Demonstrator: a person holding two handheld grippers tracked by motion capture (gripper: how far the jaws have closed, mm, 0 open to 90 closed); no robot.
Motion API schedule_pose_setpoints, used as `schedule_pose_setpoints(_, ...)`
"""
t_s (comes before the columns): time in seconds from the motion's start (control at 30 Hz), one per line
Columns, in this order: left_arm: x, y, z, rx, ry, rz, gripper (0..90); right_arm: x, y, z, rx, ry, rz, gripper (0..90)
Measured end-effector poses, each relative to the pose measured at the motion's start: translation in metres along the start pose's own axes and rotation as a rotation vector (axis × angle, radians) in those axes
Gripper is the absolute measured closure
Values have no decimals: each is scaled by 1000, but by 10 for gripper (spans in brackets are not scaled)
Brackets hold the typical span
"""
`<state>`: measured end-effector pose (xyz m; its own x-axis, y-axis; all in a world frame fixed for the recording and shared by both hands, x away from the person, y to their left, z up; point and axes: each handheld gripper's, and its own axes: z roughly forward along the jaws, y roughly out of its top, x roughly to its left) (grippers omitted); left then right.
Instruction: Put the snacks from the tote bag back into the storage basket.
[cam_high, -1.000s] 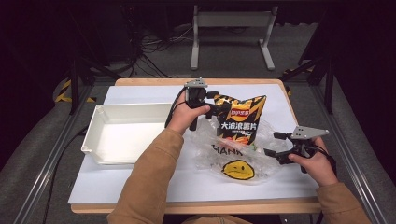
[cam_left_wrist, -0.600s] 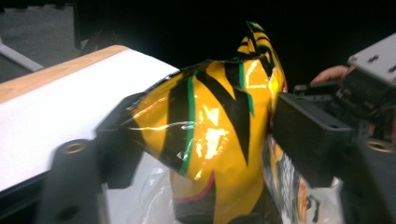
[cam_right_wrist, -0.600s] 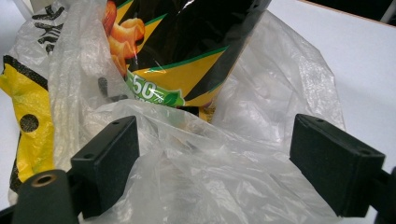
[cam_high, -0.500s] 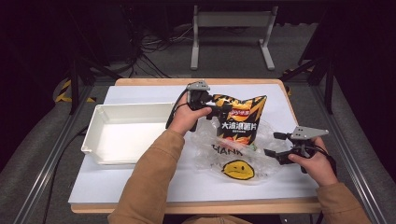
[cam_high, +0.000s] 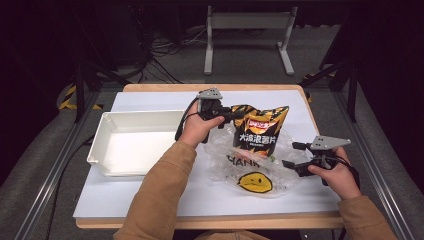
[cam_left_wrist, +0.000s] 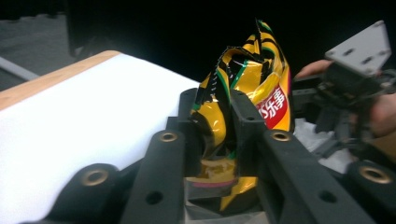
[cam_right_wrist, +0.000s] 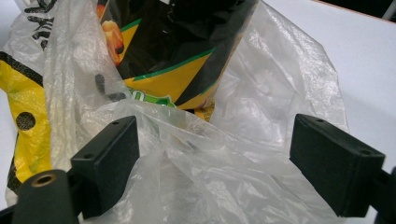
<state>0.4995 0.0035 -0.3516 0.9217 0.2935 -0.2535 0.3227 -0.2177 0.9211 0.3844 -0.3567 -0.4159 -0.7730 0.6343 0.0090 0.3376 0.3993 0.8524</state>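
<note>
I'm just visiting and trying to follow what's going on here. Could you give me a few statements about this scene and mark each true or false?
1. The left gripper has its jaws shut on the chip bag. True.
2. The right gripper is clamped on the chip bag. False: its jaws are open, at the plastic bag.
3. The white tray holds the chip bag. False: the tray looks empty.
4. The chip bag's lower end sits in the plastic bag. True.
</note>
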Motion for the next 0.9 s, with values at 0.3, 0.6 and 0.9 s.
schedule_pose_setpoints(0.3, -20, 8, -3, -18, -62, 23, 881, -1, -1, 0, 1, -4, 1, 161)
schedule_pose_setpoints(0.6, -33, 21, -7, -55, -79, 30, 887, -1, 0, 0, 2, -4, -2, 161)
schedule_pose_setpoints(0.9, -41, 38, -12, -119, -88, 27, 887, -1, -2, 1, 9, -4, 0, 161)
